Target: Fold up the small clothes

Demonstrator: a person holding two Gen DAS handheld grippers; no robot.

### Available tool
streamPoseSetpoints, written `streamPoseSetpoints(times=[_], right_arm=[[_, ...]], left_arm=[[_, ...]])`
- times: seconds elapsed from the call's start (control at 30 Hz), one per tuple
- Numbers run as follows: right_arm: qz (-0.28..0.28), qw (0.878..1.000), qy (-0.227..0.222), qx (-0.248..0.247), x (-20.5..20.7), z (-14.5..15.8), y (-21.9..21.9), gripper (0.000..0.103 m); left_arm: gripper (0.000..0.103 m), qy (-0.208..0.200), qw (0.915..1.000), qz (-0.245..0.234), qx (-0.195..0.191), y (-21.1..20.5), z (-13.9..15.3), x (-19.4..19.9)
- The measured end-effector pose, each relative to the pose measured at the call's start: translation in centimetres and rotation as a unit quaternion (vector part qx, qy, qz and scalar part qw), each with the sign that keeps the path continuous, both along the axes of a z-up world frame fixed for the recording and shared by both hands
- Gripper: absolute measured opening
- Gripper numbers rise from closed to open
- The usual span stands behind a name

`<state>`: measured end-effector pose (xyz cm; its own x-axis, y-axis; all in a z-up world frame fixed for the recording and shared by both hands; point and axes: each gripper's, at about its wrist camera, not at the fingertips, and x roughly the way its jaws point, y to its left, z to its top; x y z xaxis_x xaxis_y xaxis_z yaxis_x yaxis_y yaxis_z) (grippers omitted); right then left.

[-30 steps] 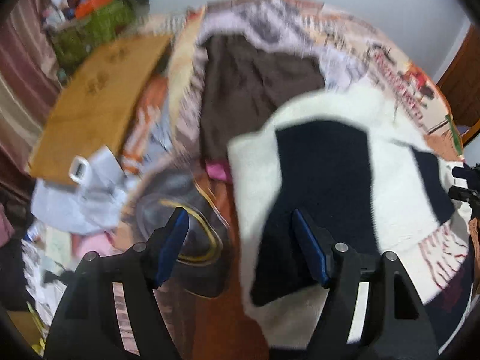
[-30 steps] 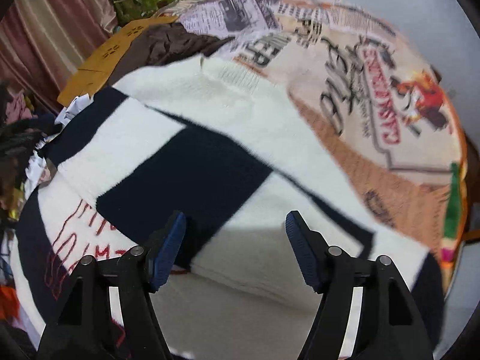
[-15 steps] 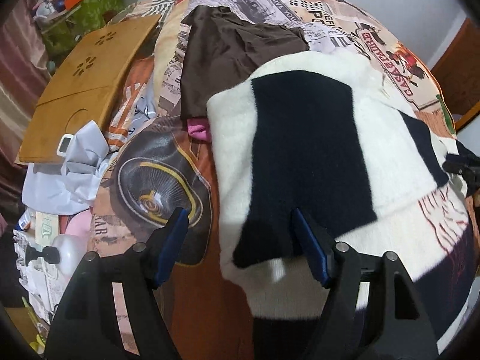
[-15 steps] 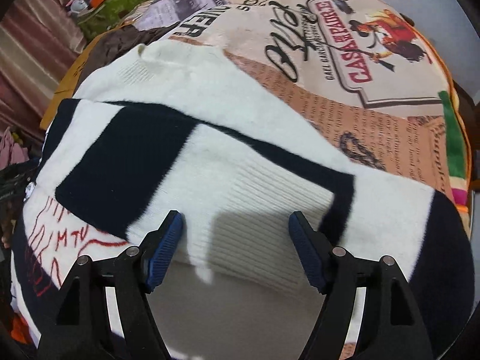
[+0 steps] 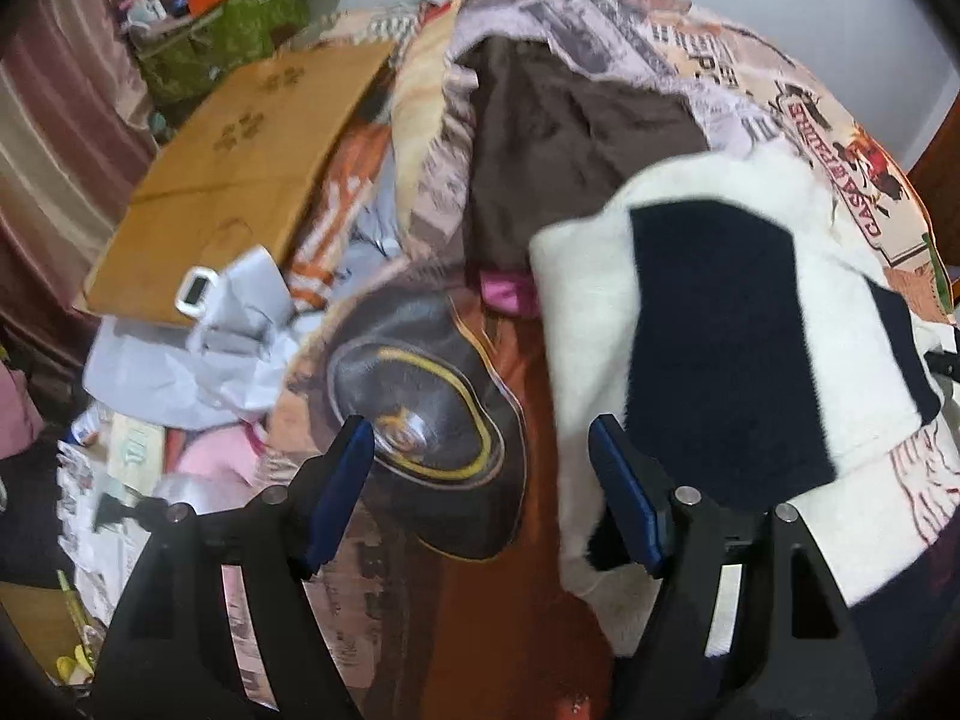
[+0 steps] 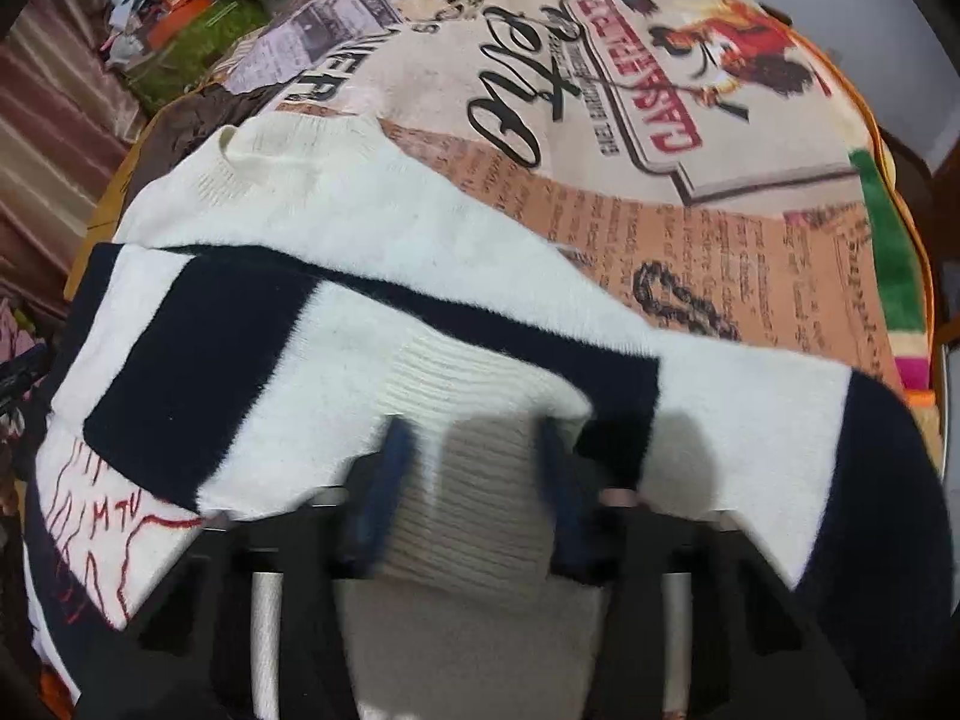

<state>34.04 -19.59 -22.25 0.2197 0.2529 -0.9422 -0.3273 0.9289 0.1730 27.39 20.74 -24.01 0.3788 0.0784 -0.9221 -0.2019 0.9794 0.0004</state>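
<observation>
Left wrist view: our left gripper, jaws wide, holds nothing; the cream-and-navy block-patterned knit sweater lies to its right on the printed fleece blanket.

Right wrist view: our right gripper, jaws narrowed around the sweater's ribbed cream hem; whether they grip it, we cannot tell. Sweater runs crosswise ahead; right gripper nearer.

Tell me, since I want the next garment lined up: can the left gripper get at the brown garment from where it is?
Probably yes. The left gripper is open and holds nothing, and the brown garment lies uncovered on the blanket ahead; only its near right edge is overlapped by the white-and-navy sweater.
</observation>
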Motion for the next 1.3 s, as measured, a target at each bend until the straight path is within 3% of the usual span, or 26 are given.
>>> streamPoseSetpoints(times=[0.03, 0.13, 0.23, 0.33, 0.43, 0.5, 0.73, 0.93, 1.13, 1.3], right_arm=[[0.009, 1.000, -0.009, -0.015, -0.1, 0.2, 0.4, 0.011], [0.023, 0.998, -0.030, -0.041, -0.2, 0.5, 1.0, 0.009], [0.003, 0.998, -0.040, -0.058, 0.2, 0.4, 0.5, 0.010], [-0.012, 0.997, -0.034, -0.062, -0.2, -0.4, 0.3, 0.014], [-0.003, 0.996, -0.041, -0.075, -0.8, 0.7, 0.7, 0.027], [0.006, 0.997, -0.044, -0.057, -1.5, 2.3, 0.4, 0.034], [0.009, 0.992, -0.123, -0.009, -5.5, 10.6, -2.0, 0.050], [-0.042, 0.986, -0.164, -0.002, -9.1, 14.8, -7.8, 0.052], [-0.119, 0.982, -0.144, -0.020, -12.7, 13.9, -15.5, 0.052], [-0.174, 0.979, -0.100, -0.040, -15.2, 10.1, -20.2, 0.052]], left_arm=[[0.073, 0.002, 1.0000, -0.001, -0.003, 0.0, -0.2, 0.0], [0.074, 0.004, 0.9999, -0.009, -0.001, -0.6, -0.6, -0.2], [0.074, 0.007, 0.9998, -0.020, 0.003, -1.2, -0.9, -0.4], [0.074, 0.016, 0.9993, -0.025, 0.024, -1.8, -1.1, -0.3], [0.074, 0.009, 0.9992, -0.025, 0.031, -2.0, 0.1, -0.3], [0.074, -0.002, 0.9994, -0.025, 0.025, -2.3, 1.3, -0.4], [0.079, -0.056, 0.9961, -0.060, 0.033, -6.4, 6.6, -0.5], [0.084, -0.086, 0.9899, -0.110, 0.024, -12.0, 9.3, -0.5], [0.086, -0.092, 0.9834, -0.156, 0.018, -17.2, 9.7, -0.5], [0.086, -0.078, 0.9811, -0.177, 0.013, -20.4, 8.9, -0.3]])
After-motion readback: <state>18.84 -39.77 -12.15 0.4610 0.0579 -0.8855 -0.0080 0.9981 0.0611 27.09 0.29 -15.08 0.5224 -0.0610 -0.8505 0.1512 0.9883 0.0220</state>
